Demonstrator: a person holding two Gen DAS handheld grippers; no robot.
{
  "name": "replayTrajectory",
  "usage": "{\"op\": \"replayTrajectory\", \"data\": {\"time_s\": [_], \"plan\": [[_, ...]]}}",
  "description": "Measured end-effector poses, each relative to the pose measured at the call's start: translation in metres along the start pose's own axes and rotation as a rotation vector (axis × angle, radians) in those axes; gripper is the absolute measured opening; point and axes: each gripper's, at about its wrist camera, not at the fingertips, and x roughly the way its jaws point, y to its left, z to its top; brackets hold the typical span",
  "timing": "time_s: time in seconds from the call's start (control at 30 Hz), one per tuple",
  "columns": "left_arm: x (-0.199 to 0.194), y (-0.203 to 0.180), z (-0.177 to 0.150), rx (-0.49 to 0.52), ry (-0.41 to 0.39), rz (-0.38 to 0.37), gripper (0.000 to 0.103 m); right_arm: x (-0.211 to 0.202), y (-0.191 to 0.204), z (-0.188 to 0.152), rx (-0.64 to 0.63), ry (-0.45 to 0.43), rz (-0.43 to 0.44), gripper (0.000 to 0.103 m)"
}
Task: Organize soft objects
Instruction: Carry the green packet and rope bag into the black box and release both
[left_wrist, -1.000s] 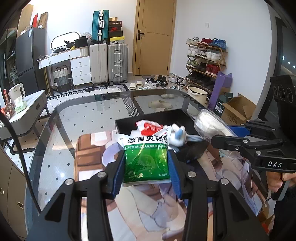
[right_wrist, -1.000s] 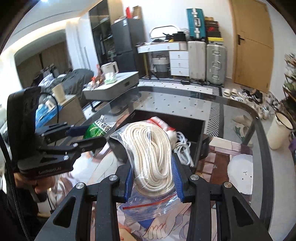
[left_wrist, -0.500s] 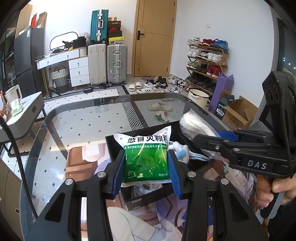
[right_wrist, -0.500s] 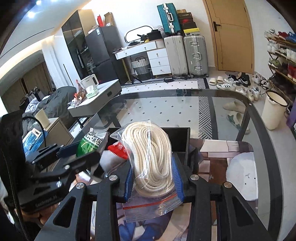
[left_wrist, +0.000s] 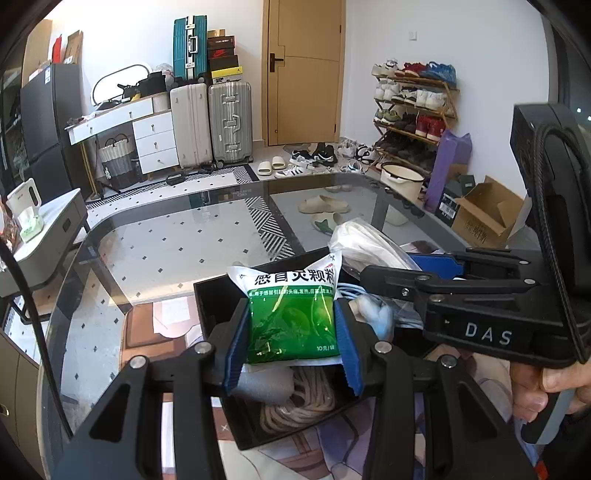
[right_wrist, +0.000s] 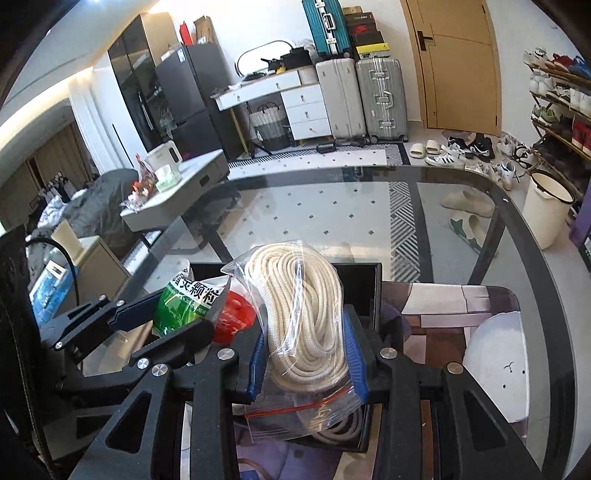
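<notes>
My left gripper (left_wrist: 293, 332) is shut on a green and white medicine pouch (left_wrist: 291, 317) and holds it above a black open box (left_wrist: 210, 306) on the glass table. My right gripper (right_wrist: 308, 350) is shut on a clear zip bag of white rope (right_wrist: 303, 314), also over the black box (right_wrist: 369, 284). The rope bag (left_wrist: 365, 247) and right gripper show at the right in the left wrist view. The green pouch (right_wrist: 184, 306) and left gripper show at the left in the right wrist view. Coiled rope (left_wrist: 299, 402), a red packet (right_wrist: 234, 317) and other soft items lie in the box.
The glass table (left_wrist: 166, 251) carries a printed mat (right_wrist: 461, 306) under the box. A small side table (right_wrist: 173, 192) with a kettle stands to the left. Suitcases (left_wrist: 210, 122), a shoe rack (left_wrist: 413, 107) and a cardboard box (left_wrist: 484, 218) stand beyond.
Both grippers have moved forward over the black box with their loads. The box now lies directly beneath the fingers in both views.
</notes>
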Motion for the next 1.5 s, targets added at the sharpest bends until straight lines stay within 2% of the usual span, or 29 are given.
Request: {"op": "replayTrajectory", "data": {"time_s": [0.13,0.43,0.6,0.7,0.83,0.9,0.97,1.03,1.07,1.1,1.2,1.37,1.5], "plan": [[0.007,-0.004,-0.001,0.017,0.013,0.015,0.043,0.006,0.004,-0.001,0.004,0.021,-0.013,0.037],[0.013,-0.008,-0.005,0.038,0.028,0.021,0.044,0.014,0.018,-0.002,-0.047,0.054,-0.113,0.037],[0.014,-0.006,-0.006,0.034,0.033,0.010,0.046,0.015,0.019,-0.005,-0.065,0.049,-0.107,0.039],[0.014,-0.003,-0.005,0.024,0.036,0.006,0.048,0.010,0.020,-0.006,-0.091,0.020,-0.090,0.046],[0.009,0.000,-0.006,0.003,0.036,-0.012,0.055,-0.011,0.025,-0.015,-0.137,-0.051,-0.060,0.072],[0.006,0.002,-0.008,-0.005,0.037,-0.011,0.063,-0.021,0.024,-0.017,-0.152,-0.078,-0.062,0.075],[0.002,0.002,-0.009,-0.013,0.035,-0.026,0.064,-0.030,0.021,-0.020,-0.156,-0.102,-0.060,0.087],[-0.005,0.002,-0.011,-0.014,0.031,-0.038,0.067,-0.040,0.017,-0.023,-0.154,-0.132,-0.066,0.094],[-0.009,0.002,-0.013,-0.013,0.024,-0.047,0.074,-0.045,0.014,-0.025,-0.152,-0.149,-0.066,0.100],[-0.014,0.002,-0.013,-0.013,0.010,-0.059,0.082,-0.049,0.013,-0.027,-0.152,-0.158,-0.063,0.102],[-0.029,0.000,-0.017,-0.015,-0.028,-0.051,0.097,-0.061,0.009,-0.033,-0.145,-0.185,-0.061,0.102],[-0.047,0.003,-0.025,-0.028,-0.068,-0.043,0.103,-0.076,0.005,-0.045,-0.127,-0.233,-0.047,0.102],[-0.056,0.007,-0.035,-0.039,-0.101,-0.020,0.103,-0.083,0.008,-0.057,-0.131,-0.264,-0.023,0.102]]}}
